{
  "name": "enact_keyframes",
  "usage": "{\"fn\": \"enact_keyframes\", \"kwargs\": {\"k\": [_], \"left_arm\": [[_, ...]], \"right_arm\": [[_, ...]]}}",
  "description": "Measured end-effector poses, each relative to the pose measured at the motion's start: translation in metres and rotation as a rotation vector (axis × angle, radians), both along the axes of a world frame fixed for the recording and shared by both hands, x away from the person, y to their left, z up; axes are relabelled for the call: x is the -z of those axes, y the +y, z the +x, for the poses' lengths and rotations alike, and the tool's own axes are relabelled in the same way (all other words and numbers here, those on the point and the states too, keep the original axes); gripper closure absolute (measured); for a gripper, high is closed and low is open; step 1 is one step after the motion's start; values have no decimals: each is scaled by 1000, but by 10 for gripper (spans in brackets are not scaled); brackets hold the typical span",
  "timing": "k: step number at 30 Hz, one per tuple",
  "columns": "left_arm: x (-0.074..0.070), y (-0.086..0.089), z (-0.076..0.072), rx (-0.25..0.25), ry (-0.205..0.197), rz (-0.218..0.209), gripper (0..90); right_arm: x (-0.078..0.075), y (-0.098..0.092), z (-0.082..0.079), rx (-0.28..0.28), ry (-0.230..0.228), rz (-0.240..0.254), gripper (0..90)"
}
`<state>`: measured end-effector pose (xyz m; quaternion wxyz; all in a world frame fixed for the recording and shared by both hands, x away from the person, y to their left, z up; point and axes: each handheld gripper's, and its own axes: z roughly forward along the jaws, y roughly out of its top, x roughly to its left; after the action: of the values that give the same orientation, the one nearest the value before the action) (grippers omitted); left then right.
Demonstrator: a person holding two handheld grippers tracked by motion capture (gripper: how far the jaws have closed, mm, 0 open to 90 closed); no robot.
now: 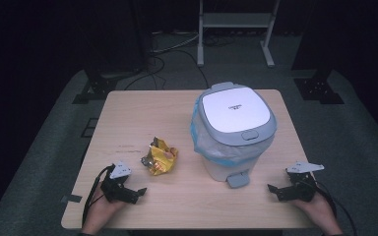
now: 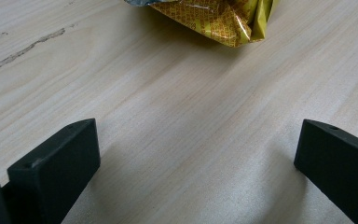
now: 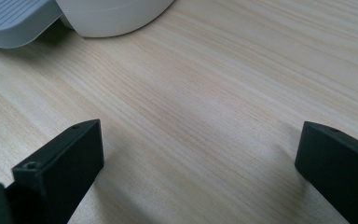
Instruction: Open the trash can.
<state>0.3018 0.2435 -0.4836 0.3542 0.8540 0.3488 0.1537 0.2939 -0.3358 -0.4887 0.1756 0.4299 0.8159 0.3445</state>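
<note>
Both tools rest low on the tabletop (image 1: 128, 118), near its front edge. Left tool (image 1: 137, 192) is released, jaws wide w/ nothing between; crumpled yellow wrapper (image 1: 160, 156) lies just ahead of it. Right tool (image 1: 274, 190) also released, empty, near the pedal (image 1: 237, 179) of the white bin (image 1: 234, 129), which has its lid closed.

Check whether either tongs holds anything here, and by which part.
Nothing is held. Left tongs and right tongs stand open over bare table; the wrapper lies untouched.
</note>
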Motion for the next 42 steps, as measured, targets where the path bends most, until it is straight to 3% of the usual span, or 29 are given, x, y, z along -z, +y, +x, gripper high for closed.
{"fn": "enact_keyframes", "kwargs": {"k": [14, 17, 22, 24, 32, 36, 40, 42], "left_arm": [[0, 0, 0, 0, 0, 0, 0], [0, 0, 0, 0, 0, 0, 0], [0, 0, 0, 0, 0, 0, 0], [0, 0, 0, 0, 0, 0, 0], [0, 0, 0, 0, 0, 0, 0], [0, 0, 0, 0, 0, 0, 0], [0, 0, 0, 0, 0, 0, 0], [0, 0, 0, 0, 0, 0, 0]], "right_arm": [[0, 0, 0, 6, -1, 0, 1], [-1, -2, -1, 9, -14, 8, 56], [-1, -2, -1, 7, -15, 9, 71], [-3, -4, -3, -1, -25, 15, 213], [-6, -6, -5, -9, -22, 13, 372], [-12, -7, -7, -8, -36, 34, 523], [-16, -9, -8, 0, -24, 58, 609], [-20, -10, -9, -5, -23, 67, 707]]}}
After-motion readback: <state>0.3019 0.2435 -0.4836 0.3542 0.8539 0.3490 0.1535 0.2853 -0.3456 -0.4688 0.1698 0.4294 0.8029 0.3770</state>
